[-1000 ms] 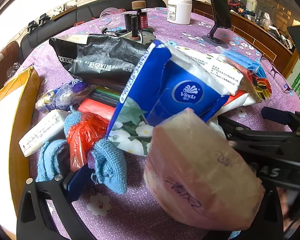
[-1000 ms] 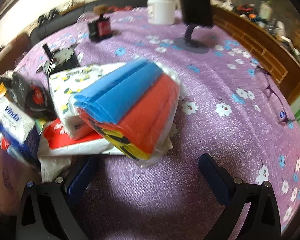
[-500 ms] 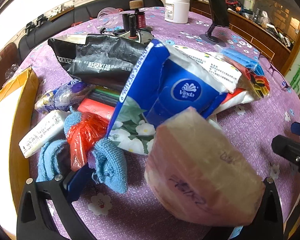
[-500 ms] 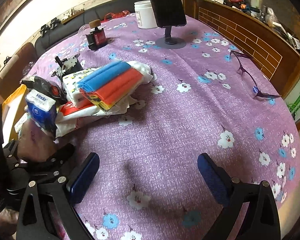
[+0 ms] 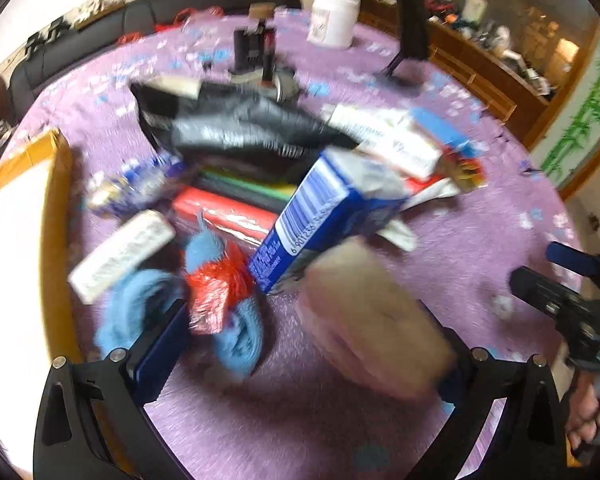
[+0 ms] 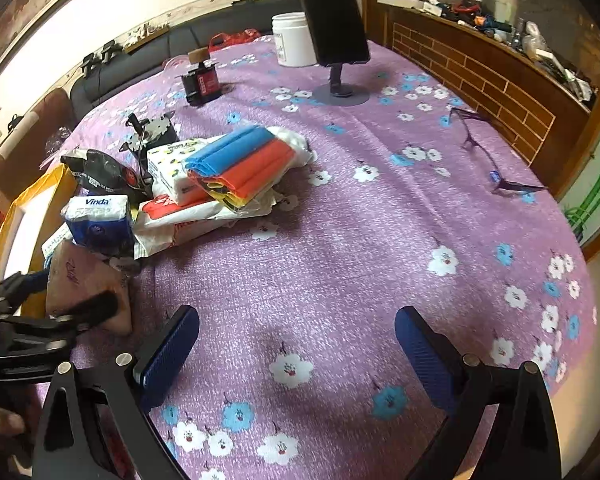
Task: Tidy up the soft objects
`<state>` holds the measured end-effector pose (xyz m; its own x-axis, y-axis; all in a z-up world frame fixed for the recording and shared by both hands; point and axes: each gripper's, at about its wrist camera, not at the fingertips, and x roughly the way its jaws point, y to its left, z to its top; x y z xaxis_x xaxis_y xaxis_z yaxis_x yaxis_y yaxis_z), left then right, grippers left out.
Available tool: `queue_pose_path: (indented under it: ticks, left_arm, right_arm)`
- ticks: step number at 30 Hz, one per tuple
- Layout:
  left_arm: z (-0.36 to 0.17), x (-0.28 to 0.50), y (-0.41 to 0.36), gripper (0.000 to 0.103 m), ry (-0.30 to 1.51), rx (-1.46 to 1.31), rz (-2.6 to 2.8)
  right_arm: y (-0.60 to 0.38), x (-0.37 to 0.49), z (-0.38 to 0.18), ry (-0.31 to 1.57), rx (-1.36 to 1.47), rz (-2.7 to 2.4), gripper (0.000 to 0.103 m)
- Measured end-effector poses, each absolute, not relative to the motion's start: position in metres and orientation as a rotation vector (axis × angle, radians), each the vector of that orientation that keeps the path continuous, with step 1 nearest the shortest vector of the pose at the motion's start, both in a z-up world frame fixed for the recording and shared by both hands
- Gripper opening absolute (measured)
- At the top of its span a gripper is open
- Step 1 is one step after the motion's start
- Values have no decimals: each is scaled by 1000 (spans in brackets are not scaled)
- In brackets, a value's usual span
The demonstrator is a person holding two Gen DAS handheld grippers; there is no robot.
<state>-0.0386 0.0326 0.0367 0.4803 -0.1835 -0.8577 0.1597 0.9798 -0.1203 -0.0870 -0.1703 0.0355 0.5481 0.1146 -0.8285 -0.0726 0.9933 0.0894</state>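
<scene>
Left claw (image 5: 300, 360): spread wide, pink tissue pack (image 5: 376, 320) sits between its fingers, against the right finger only. Whether the pack is gripped cannot be told; the left view is blurred.

Right claw (image 6: 296, 344): released, nothing between its fingers, held over bare purple surface (image 6: 380, 240), well apart from the pile.

Landmark is the blue Vinda pack (image 6: 100, 220); positions are given in the right view:
- pink tissue pack is seen just in front of it, touching its lower edge
- black bag (image 6: 100, 172) is seen just behind it
- white tissue packs (image 6: 180, 208) lie to its right, with a blue-and-red roll bundle (image 6: 240, 164) stacked on top
- yellow box (image 6: 32, 216) is seen to its left, at the surface edge
- blue towel (image 5: 140, 308) and red bag (image 5: 216, 288) lie left of it, in the left view only
- phone stand (image 6: 332, 40) and white jar (image 6: 292, 40) stand far behind it
- glasses (image 6: 492, 156) lie far to its right
</scene>
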Motion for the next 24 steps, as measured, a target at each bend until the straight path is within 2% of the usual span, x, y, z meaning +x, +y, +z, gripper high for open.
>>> queue_pose_path:
  ticks: [7,12,14,16,18,20,21,22,24]
  left_arm:
    - [65,-94,52,103,1110,-15,-522]
    - [59,-133,45,101,1174,-47,-731]
    - [52,-138,34,85,1206,-18,-756]
    - [41,-138,20,65,1261,37,-742]
    - [28,-139,6,56,1311,85,-732]
    - [22,-138,-1,55,1317,115,-733]
    - [23,-139,-4,45,1303,125,-730]
    - [23,-139,-4,42,1300,130,-720]
    - [24,-137,2,41,1289,101,-689]
  right_arm:
    - [-171,-106,46,950,56,108,100]
    - [-170,-111,48,948,58,102,100]
    - [-168,-113,47,948,60,102,100]
    - [-166,-114,47,949,54,109,100]
    - [-163,-115,47,947,48,115,100]
    - [-161,-116,47,943,45,126,100]
    - [-161,-115,47,944,45,128,100]
    - [-160,-115,46,948,47,131,100]
    - [-159,-112,46,954,64,147,100]
